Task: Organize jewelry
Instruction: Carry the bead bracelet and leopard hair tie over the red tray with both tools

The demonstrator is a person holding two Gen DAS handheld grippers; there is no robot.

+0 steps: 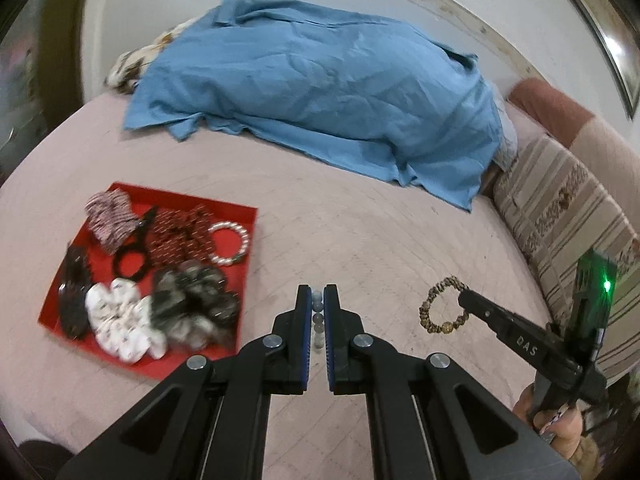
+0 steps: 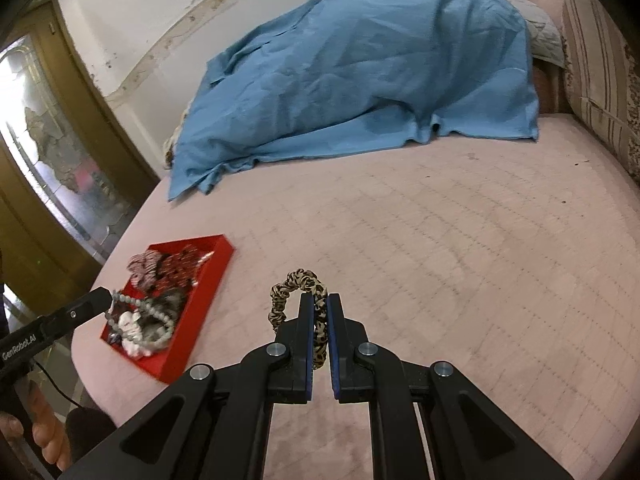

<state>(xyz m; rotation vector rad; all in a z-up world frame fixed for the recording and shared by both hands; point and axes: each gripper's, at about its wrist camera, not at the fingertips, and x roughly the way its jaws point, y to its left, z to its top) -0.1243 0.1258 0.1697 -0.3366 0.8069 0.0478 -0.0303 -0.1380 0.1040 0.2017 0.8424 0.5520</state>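
- One grey bead bracelet is clamped in the closed left tongs, above the bed.
- One leopard-print scrunchie is pinched in the closed right tongs.
- One red tray lies at nine o'clock; four scrunchies, one pearl bracelet and two dark hair clips are counted inside.
- One blue sheet is heaped at twelve o'clock.

- Illumination: soft, even, moderately bright; shadows faint.
- Distortion: strong fisheye curvature, dark vignette at all corners.
- Blur: red tray contents smeared at lower left.
- Glare: green indicator light flares, right edge.
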